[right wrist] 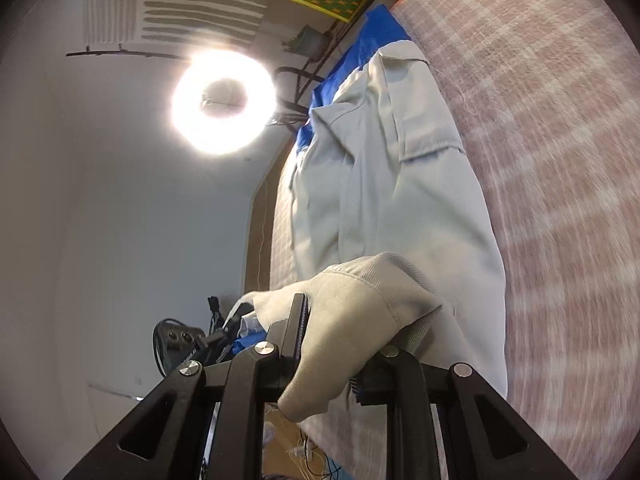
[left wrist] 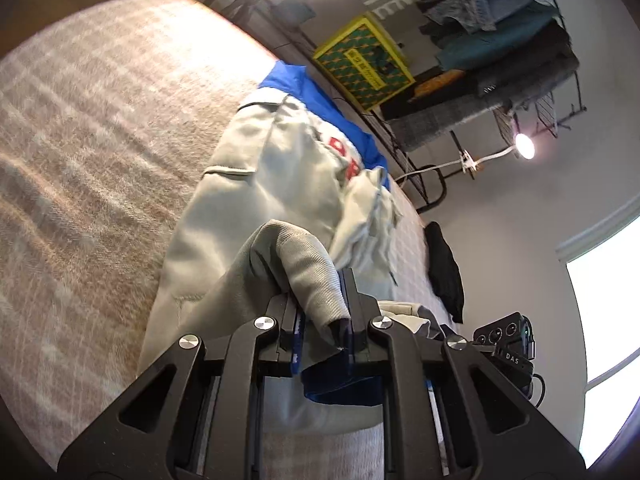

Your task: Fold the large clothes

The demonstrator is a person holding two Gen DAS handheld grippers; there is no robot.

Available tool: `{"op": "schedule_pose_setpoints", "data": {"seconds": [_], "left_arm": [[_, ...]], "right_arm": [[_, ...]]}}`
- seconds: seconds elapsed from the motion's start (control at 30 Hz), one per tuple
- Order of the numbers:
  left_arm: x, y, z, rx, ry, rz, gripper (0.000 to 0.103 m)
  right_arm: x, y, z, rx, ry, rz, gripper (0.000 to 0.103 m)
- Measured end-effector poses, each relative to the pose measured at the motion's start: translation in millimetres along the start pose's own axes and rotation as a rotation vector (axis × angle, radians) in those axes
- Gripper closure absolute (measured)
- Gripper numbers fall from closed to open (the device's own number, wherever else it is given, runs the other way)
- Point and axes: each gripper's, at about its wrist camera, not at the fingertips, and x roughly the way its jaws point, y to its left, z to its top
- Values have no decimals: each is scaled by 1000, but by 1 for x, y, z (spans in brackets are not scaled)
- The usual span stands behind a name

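One plaid bed cover (left wrist: 100, 152) fills my view; on it lies the grey-and-blue jacket (left wrist: 256, 184). My left fingers (left wrist: 320, 320) pinch its ribbed hem nearly closed, and my right fingers (right wrist: 332, 344) clamp another ribbed edge.

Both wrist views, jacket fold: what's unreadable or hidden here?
- Red lettering on the grey jacket, left wrist view: partly covered by a bunched fold, not readable.
- Left gripper pads: wrapped by the ribbed hem it clamps.
- Right gripper, right wrist view: far finger buried under ribbed hem.
- Plaid blanket: smeared by blur.
- Yellow box label: too small.
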Motion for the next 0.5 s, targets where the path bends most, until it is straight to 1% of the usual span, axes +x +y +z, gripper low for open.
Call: {"op": "schedule_pose_setpoints", "data": {"seconds": [0.07,0.13,0.2,0.27,0.37,0.43,0.47,0.5], "left_arm": [[8,9,5,-24,5,5,90],[14,13,8,-27,8,17,90],[20,14,10,-27,4,29,89],[25,17,13,-38,-3,39,87],[26,19,16,-51,-4,33,83],[22,20,17,-66,-6,15,79],[19,20,17,-74,-10,4,75],[17,20,18,-81,-18,-11,72]], "right_arm": [[6,0,6,-4,2,-14,86],[14,-3,14,-10,2,-31,86],[18,-9,19,14,2,-32,86],[24,-9,24,23,1,-33,86],[31,-8,35,30,20,-24,82],[31,-5,43,42,42,7,64],[27,-2,46,36,34,32,59],[23,1,48,21,16,43,48]]}}
